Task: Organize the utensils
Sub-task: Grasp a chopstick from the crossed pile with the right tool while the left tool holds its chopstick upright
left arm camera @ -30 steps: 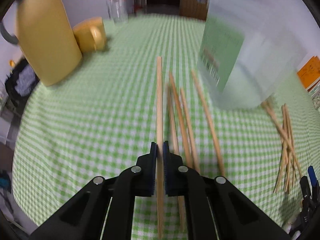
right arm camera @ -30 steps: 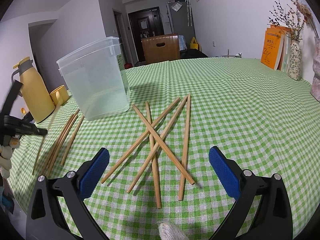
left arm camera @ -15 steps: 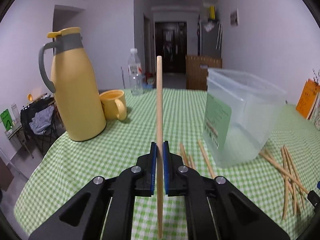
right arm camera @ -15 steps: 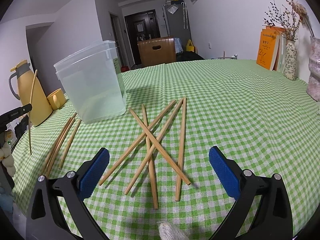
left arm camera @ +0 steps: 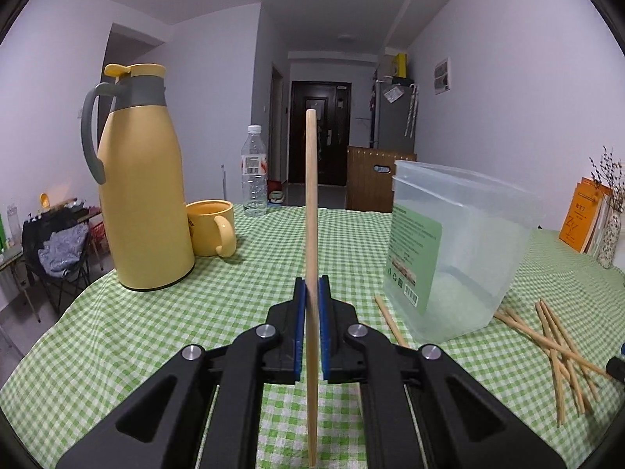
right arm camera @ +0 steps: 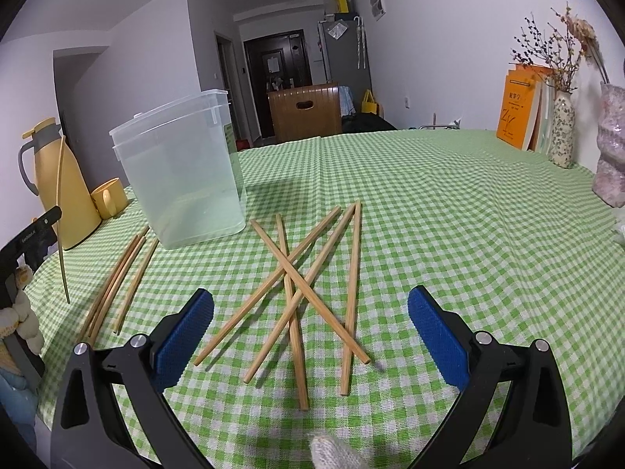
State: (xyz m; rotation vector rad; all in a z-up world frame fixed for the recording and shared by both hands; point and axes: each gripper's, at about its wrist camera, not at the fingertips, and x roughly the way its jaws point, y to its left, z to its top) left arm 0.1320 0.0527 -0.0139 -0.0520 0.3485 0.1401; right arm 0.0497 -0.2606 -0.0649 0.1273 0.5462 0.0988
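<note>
One chopstick (left arm camera: 311,211) stands upright, pinched between the blue pads of the left gripper (left arm camera: 311,312), jaws closed tight on it, lifted clear of the green checked tablecloth (right arm camera: 449,211). Right gripper (right arm camera: 310,332) hangs with jaws spread wide, nothing between them, above five crossed chopsticks (right arm camera: 297,281) lying on the cloth. Clear plastic container (right arm camera: 179,172) sits just behind that pile, looks empty. Three more loose chopsticks (right arm camera: 117,281) lie left of it. Yellow thermos (left arm camera: 142,199) and yellow mug (left arm camera: 211,226) stand near the far left edge.
</note>
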